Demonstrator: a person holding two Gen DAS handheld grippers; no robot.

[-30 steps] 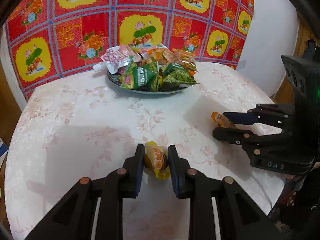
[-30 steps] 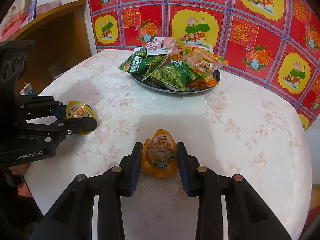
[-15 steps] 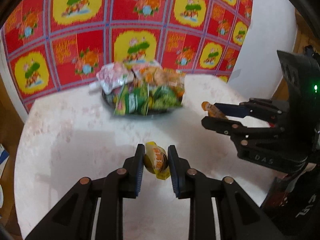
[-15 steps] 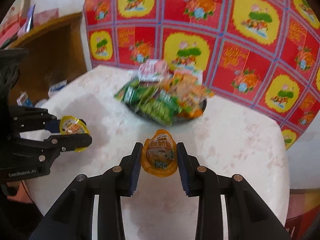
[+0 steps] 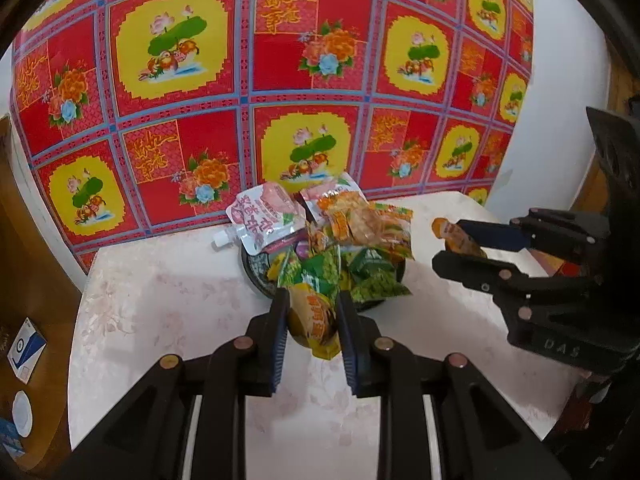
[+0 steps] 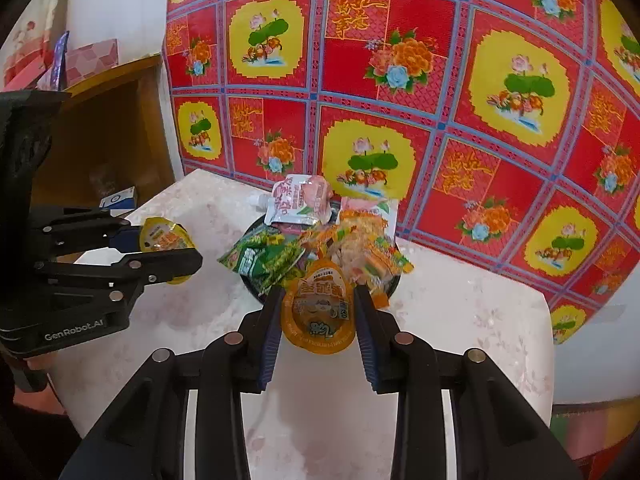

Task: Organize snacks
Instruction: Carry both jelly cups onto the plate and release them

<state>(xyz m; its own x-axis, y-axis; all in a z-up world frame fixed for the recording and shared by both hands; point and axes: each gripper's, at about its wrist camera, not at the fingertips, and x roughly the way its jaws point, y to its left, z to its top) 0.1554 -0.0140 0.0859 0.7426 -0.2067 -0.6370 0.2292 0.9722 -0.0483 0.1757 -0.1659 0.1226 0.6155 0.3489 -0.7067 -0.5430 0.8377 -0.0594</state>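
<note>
My left gripper [image 5: 313, 320] is shut on a yellow jelly cup [image 5: 314, 322] and holds it high above the table; it also shows in the right wrist view [image 6: 166, 240]. My right gripper [image 6: 317, 312] is shut on an orange jelly cup [image 6: 318, 312], also lifted; it shows in the left wrist view [image 5: 456, 240]. Ahead stands a dark plate [image 5: 250, 268] piled with snack packets: green pea bags [image 6: 264, 258], orange packets [image 5: 368, 224] and a pink spouted pouch [image 5: 264, 220].
The round table [image 5: 168, 300] has a pale floral cloth. A red and yellow floral sheet [image 5: 280, 80] hangs behind it. A wooden shelf [image 6: 108, 128] stands to the left of the table. White wall is to the right.
Both grippers have risen well above the table with their jelly cups held, and the plate now appears farther below and ahead.
</note>
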